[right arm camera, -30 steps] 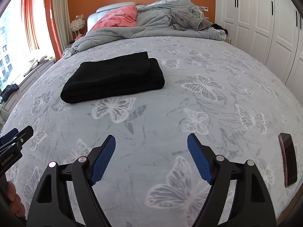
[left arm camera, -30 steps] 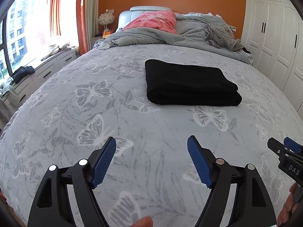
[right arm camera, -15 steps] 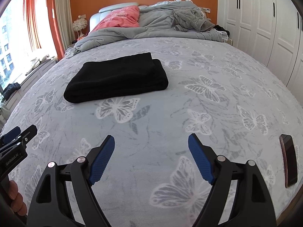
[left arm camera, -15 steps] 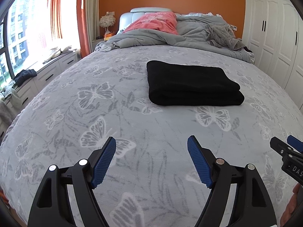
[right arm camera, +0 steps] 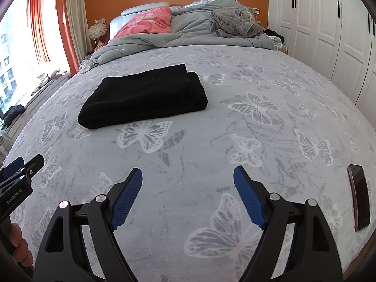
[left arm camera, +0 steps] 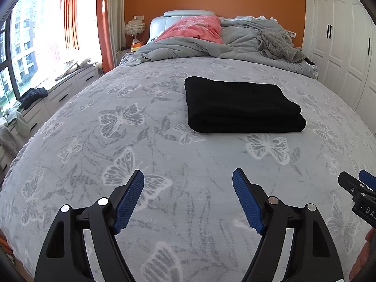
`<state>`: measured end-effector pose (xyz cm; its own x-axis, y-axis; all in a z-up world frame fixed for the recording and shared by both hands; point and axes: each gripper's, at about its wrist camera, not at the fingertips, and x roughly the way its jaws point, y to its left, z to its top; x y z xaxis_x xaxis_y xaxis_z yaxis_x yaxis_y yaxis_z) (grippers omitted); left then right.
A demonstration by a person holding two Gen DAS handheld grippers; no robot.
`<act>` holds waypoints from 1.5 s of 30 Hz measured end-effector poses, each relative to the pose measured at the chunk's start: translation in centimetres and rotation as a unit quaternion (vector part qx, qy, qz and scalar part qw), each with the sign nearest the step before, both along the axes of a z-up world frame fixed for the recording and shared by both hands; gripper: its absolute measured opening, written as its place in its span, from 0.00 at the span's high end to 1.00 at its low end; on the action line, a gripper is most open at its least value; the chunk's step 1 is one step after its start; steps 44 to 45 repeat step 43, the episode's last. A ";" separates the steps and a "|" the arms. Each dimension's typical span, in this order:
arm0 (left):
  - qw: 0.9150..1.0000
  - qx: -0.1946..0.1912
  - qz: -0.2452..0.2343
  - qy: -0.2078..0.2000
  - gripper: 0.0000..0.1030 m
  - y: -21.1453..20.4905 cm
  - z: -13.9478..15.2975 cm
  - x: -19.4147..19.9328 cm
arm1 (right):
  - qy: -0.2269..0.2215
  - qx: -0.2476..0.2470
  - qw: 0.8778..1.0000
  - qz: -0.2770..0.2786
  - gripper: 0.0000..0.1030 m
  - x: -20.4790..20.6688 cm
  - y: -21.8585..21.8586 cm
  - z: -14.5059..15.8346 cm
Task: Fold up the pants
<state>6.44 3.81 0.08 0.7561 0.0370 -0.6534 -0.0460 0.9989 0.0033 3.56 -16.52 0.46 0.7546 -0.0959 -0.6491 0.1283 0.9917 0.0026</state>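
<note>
The black pants [left arm camera: 242, 105] lie folded into a neat rectangle on the grey butterfly bedspread [left arm camera: 164, 155], mid-bed; in the right wrist view they [right arm camera: 145, 98] sit to the upper left. My left gripper [left arm camera: 188, 198] is open and empty, well short of the pants, above the bed's near part. My right gripper [right arm camera: 188, 197] is open and empty too, near the bed's front edge, to the right of the left one. The right gripper's tip shows at the left wrist view's right edge [left arm camera: 359, 188].
A phone [right arm camera: 359, 198] lies on the bedspread at the right edge. A rumpled grey duvet [left arm camera: 235, 47], pink pillow [left arm camera: 195, 29] and grey garment [left arm camera: 279, 44] sit at the headboard. White drawers [left arm camera: 58, 94] run along the window at left, wardrobes [right arm camera: 329, 35] at right.
Both grippers have drawn back and lifted slightly, so more of the room shows. The folded pants have not moved. Both stay open.
</note>
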 end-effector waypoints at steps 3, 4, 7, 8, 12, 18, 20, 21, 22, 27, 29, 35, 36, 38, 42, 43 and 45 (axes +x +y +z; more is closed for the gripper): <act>1.000 0.003 0.000 -0.003 0.27 -0.1 0.1 0.0 | -0.005 -0.013 1.000 0.001 0.24 -0.2 0.3 0.1; 1.000 0.003 -0.001 -0.003 0.27 -0.2 0.1 -0.1 | -0.005 -0.013 1.000 0.001 0.24 -0.2 0.3 0.1; 1.000 -0.003 -0.007 0.001 0.27 -0.3 0.0 0.0 | 0.000 -0.012 1.000 0.006 0.24 -0.1 0.6 -0.1; 1.000 0.000 -0.007 0.001 0.27 -0.4 -0.1 -0.1 | 0.001 -0.014 1.000 0.006 0.24 0.0 0.7 -0.2; 1.000 0.006 -0.011 -0.004 0.27 -0.6 -0.1 -0.2 | -0.006 -0.020 1.000 0.010 0.24 -0.2 1.0 0.1; 0.999 -0.030 -0.014 -0.002 0.27 0.1 -0.1 0.0 | 0.000 -0.011 1.000 0.012 0.24 0.0 1.2 -0.2; 1.000 -0.014 -0.007 -0.006 0.27 0.0 -0.1 -0.1 | -0.005 -0.014 1.000 0.012 0.24 -0.1 1.3 0.0; 1.000 -0.006 -0.005 -0.009 0.27 -0.1 -0.1 -0.1 | -0.009 -0.017 1.000 0.011 0.24 -0.2 1.3 0.1; 1.000 -0.003 -0.003 -0.010 0.27 -0.1 -0.1 -0.1 | -0.007 -0.015 1.000 0.011 0.24 -0.1 1.2 0.2; 0.999 -0.040 -0.009 0.007 0.27 0.5 -0.1 0.0 | 0.014 0.025 1.000 0.009 0.24 0.4 0.6 -0.4; 1.000 -0.015 -0.001 -0.002 0.27 0.4 -0.1 -0.2 | 0.014 0.030 0.999 0.007 0.24 0.5 0.4 -0.4; 1.000 -0.011 -0.010 0.004 0.27 0.0 -0.2 -0.2 | 0.031 0.063 0.998 0.000 0.20 0.9 -0.3 -1.0; 1.000 0.013 -0.003 -0.001 0.27 -0.4 -0.2 -0.2 | 0.028 0.058 0.998 -0.001 0.20 0.8 -0.3 -0.9; 0.999 0.044 -0.001 -0.009 0.26 -1.1 -0.2 -0.4 | 0.027 0.054 0.998 -0.001 0.18 0.9 -0.1 -0.9; 0.999 0.016 -0.035 0.006 0.26 -1.8 -0.3 -0.4 | 0.030 0.058 0.998 0.002 0.18 1.1 0.2 -1.0; 0.999 0.027 -0.033 0.000 0.26 -2.0 -0.3 -0.5 | 0.029 0.055 0.998 0.002 0.18 1.0 0.3 -1.0; 0.999 0.027 -0.033 0.000 0.26 -2.0 -0.3 -0.5 | 0.029 0.055 0.998 0.002 0.18 1.0 0.3 -1.0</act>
